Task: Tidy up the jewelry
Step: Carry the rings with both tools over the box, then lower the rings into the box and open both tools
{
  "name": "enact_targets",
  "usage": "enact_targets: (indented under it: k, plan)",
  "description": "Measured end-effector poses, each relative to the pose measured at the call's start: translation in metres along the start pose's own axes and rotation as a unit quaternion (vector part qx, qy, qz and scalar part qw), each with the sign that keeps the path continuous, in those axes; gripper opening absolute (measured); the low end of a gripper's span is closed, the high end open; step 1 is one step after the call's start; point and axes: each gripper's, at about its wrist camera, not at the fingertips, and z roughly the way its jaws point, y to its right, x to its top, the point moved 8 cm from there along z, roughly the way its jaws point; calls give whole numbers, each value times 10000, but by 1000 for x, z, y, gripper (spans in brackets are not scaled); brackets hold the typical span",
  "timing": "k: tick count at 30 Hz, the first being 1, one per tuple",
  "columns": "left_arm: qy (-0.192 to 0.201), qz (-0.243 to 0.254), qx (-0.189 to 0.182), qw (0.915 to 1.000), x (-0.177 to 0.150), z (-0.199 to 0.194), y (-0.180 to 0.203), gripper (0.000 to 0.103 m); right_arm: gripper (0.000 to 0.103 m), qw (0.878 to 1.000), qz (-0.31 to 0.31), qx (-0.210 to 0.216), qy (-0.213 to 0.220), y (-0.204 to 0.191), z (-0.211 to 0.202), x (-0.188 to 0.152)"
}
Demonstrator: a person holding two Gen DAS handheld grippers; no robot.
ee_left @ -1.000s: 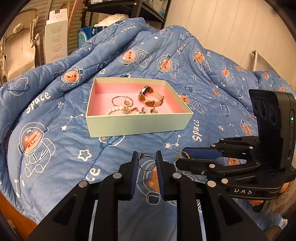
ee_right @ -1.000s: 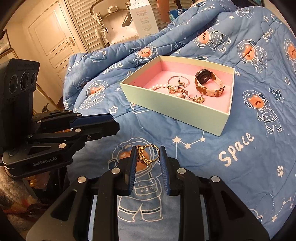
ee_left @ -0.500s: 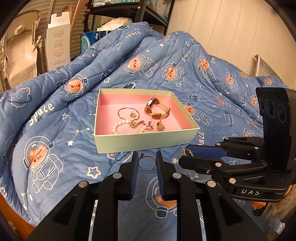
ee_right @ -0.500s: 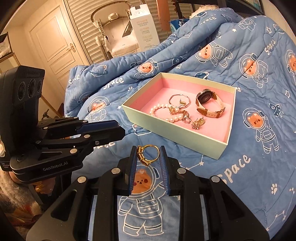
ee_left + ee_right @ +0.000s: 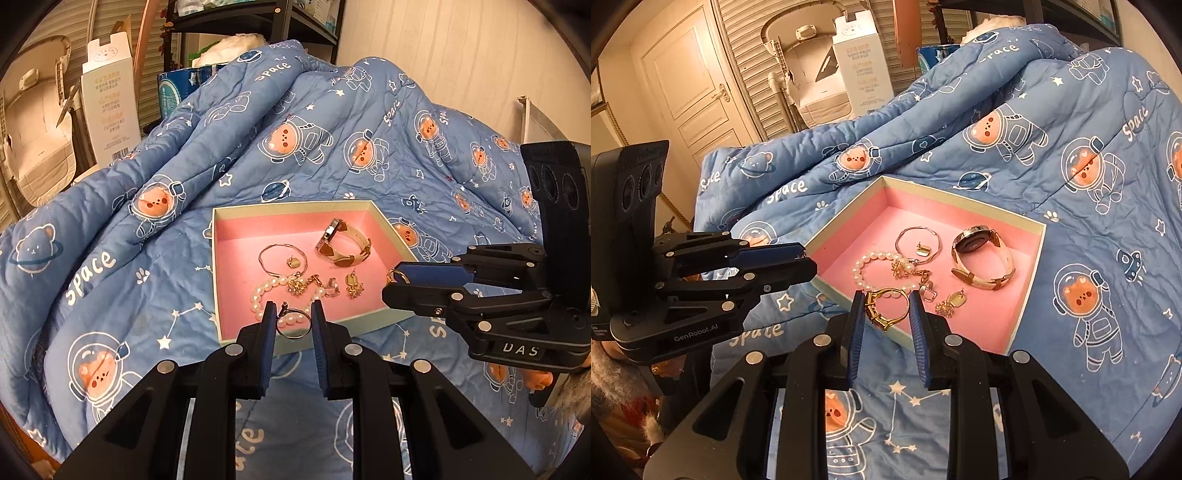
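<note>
Pinching a thin ring, the left gripper hangs over the box. The right gripper clamps a gold ring.

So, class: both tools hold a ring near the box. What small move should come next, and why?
Probably carry the right tool a little further forward over the pink floor of the box, then open. Its gold ring sits just above the near wall, and the left tool holds a thin ring likewise.

A bed covered by a rumpled blue astronaut-bear quilt carries an open pale-green box with pink lining.
</note>
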Motion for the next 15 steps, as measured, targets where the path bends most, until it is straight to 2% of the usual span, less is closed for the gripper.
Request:
enact_targets:
  k: [9, 15]
  plan:
    - [-458, -30, -58, 9989, 17, 33, -14, 19, 25, 9987, -339, -190, -333, 10, 29, 15]
    - [-894, 121, -197, 9957, 17, 54, -11, 19, 25, 9980, -96, -117, -620, 21, 49, 19]
